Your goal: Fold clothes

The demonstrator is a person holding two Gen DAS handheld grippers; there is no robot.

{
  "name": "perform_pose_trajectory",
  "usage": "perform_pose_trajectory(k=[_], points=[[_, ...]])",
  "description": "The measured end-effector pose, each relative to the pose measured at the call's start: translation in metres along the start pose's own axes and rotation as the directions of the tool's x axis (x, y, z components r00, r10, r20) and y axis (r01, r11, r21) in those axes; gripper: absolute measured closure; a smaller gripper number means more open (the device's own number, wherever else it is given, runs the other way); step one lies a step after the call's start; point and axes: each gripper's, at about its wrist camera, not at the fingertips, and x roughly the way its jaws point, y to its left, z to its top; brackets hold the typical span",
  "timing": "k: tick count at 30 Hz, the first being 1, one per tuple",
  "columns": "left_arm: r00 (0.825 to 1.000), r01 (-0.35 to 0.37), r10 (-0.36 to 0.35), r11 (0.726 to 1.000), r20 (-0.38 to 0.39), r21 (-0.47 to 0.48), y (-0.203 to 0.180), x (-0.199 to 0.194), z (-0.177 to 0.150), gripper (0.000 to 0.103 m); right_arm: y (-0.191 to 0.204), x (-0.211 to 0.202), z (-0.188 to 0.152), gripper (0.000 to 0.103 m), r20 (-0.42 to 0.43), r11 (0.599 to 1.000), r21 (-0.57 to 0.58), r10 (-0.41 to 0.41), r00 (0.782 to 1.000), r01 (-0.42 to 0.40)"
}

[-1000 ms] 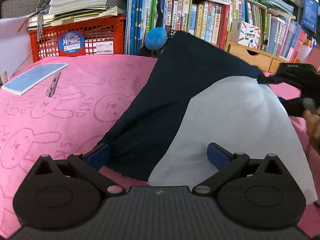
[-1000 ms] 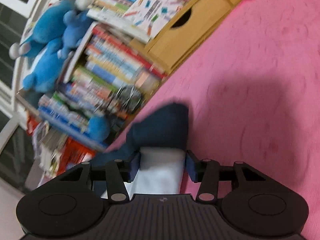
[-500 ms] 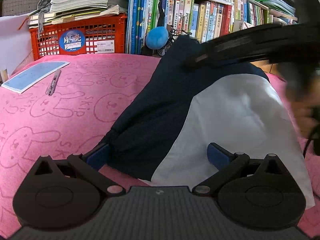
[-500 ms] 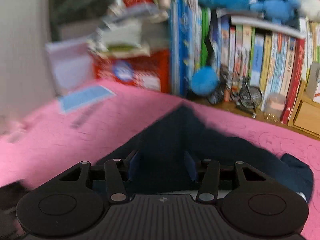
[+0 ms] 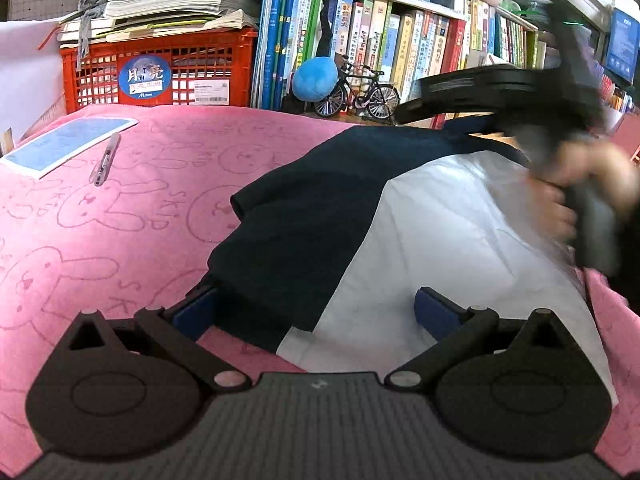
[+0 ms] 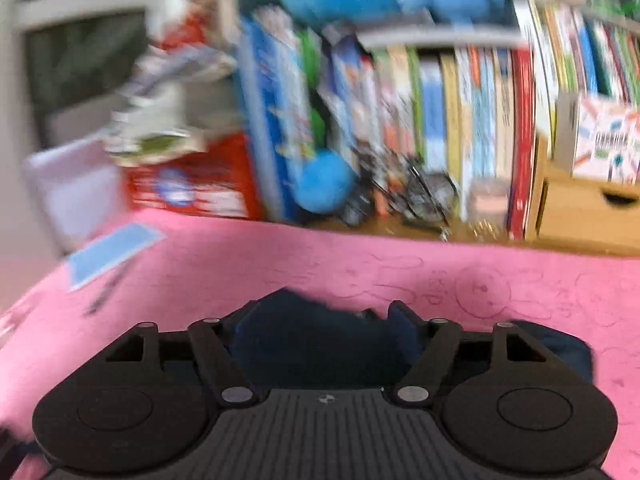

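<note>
— Pink rabbit-print cloth covered the whole work surface, with packed bookshelves, a red crate and a little model bicycle along the back. Where was the garment?

— Lying on that cloth, just ahead of the left gripper: a navy-and-white shirt, the navy part toward the crate side, the white panel toward the person's hand. It lay flat, with a soft ridge along its near-left edge.

— And the tools?

— The left gripper's jaws stood wide apart, the shirt's near hem lying between the blue pads, neither visibly pinching it. The right gripper had navy fabric between its fingers; its view was smeared with motion, so I could not tell whether it clamped the cloth or merely straddled it.

— How would you expect the shirt to handle?

— Light and limp, I judged. It draped and wrinkled rather than holding any shape, so a lifted part would sag and drag the rest along. Nothing fragile about it, though thin cloth can slip out of a shallow pinch.

— Best place to take hold?

— Probably at a hem or corner, pinching through all layers, one gripper at each end of the same edge so the fold line stays straight.

— How far folded?

— One layer seemed laid over another; beyond that I couldn't tell.
</note>
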Motion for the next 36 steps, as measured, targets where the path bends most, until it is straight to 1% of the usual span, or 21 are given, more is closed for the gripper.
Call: perform_pose_trajectory(k=[2,5,6,10,13,16,18,21,23,24,25,26,27,28,29,30,31,32,33,34,36], points=[[1.000,0.003,-0.003,1.000,0.004,-0.006,0.000,0.000,0.000,0.000,0.007,-0.029,-0.013,0.033,0.003,0.999,-0.034,0.029,1.000,-0.029],[1.000,0.012,-0.012,1.000,0.009,-0.022,0.003,-0.001,0.000,0.000,0.008,-0.054,-0.041,0.033,-0.044,0.997,-0.027,0.066,0.997,-0.067],[1.000,0.013,-0.013,1.000,0.010,-0.024,0.003,-0.001,0.000,0.000,0.009,-0.056,-0.051,0.033,-0.079,0.997,-0.036,0.067,0.995,-0.070],[1.000,-0.021,0.021,1.000,-0.006,0.010,-0.004,0.001,0.000,0.000,0.021,-0.055,-0.076,0.033,-0.117,0.993,-0.112,0.014,0.993,-0.027],[0.999,-0.039,0.039,0.999,-0.011,0.031,-0.007,0.003,0.000,0.000,0.031,-0.072,-0.088,0.034,-0.124,0.989,-0.146,-0.004,0.992,-0.014],[0.999,-0.036,0.036,0.999,-0.013,0.028,-0.005,0.003,-0.001,0.000,0.040,-0.089,-0.100,0.034,-0.131,0.984,-0.180,-0.024,0.991,0.000],[0.999,-0.041,0.041,0.998,-0.016,0.039,-0.006,0.003,-0.001,0.000,0.047,-0.100,-0.108,0.032,-0.135,0.979,-0.202,-0.036,0.990,0.008],[0.999,-0.045,0.047,0.998,-0.021,0.054,-0.008,0.004,-0.001,0.000,0.056,-0.117,-0.120,0.032,-0.141,0.972,-0.234,-0.056,0.988,0.022],[0.999,-0.047,0.048,0.997,-0.022,0.057,-0.008,0.004,-0.001,0.000,0.061,-0.129,-0.116,0.033,-0.133,0.976,-0.210,-0.076,0.988,0.047],[0.999,-0.046,0.047,0.998,-0.022,0.054,-0.007,0.004,-0.001,0.000,0.066,-0.139,-0.117,0.031,-0.114,0.977,-0.210,-0.057,0.992,0.032],[0.999,-0.045,0.046,0.998,-0.022,0.050,-0.006,0.004,-0.001,0.000,0.071,-0.148,-0.119,0.026,-0.095,0.978,-0.210,-0.038,0.995,0.018],[0.999,-0.046,0.047,0.998,-0.022,0.050,-0.006,0.004,-0.001,0.000,0.076,-0.156,-0.122,0.023,-0.079,0.977,-0.213,-0.021,0.997,0.004],[0.999,-0.047,0.048,0.998,-0.023,0.051,-0.006,0.004,-0.001,0.000,0.084,-0.160,-0.128,0.020,-0.080,0.971,-0.241,-0.019,0.997,-0.001],[0.998,-0.050,0.051,0.997,-0.023,0.053,-0.007,0.004,-0.001,0.000,0.092,-0.164,-0.135,0.020,-0.080,0.963,-0.270,-0.020,0.997,-0.002],[0.998,-0.052,0.053,0.997,-0.024,0.053,-0.007,0.005,-0.001,0.000,0.100,-0.162,-0.142,0.020,-0.075,0.952,-0.305,-0.049,0.996,0.024],[0.998,-0.053,0.055,0.997,-0.023,0.052,-0.007,0.005,-0.001,0.000,0.104,-0.160,-0.149,0.020,-0.062,0.940,-0.335,-0.095,0.994,0.069],[0.998,-0.055,0.056,0.997,-0.023,0.051,-0.006,0.005,-0.001,0.000,0.104,-0.155,-0.152,0.021,-0.042,0.931,-0.341,-0.152,0.987,0.129],[0.998,-0.058,0.059,0.997,-0.023,0.051,-0.006,0.004,-0.001,0.000,0.103,-0.151,-0.155,0.019,-0.023,0.920,-0.344,-0.209,0.978,0.188],[0.998,-0.061,0.062,0.997,-0.023,0.050,-0.006,0.003,-0.001,0.000,0.101,-0.148,-0.158,0.012,-0.006,0.907,-0.346,-0.260,0.966,0.242],[0.998,-0.065,0.066,0.997,-0.022,0.050,-0.007,0.003,-0.001,0.000,0.091,-0.151,-0.158,0.010,-0.010,0.907,-0.334,-0.277,0.961,0.258],[0.998,-0.067,0.068,0.996,-0.016,0.065,-0.010,0.000,-0.003,0.000,0.071,-0.158,-0.158,0.010,-0.020,0.905,-0.311,-0.310,0.951,0.289]])
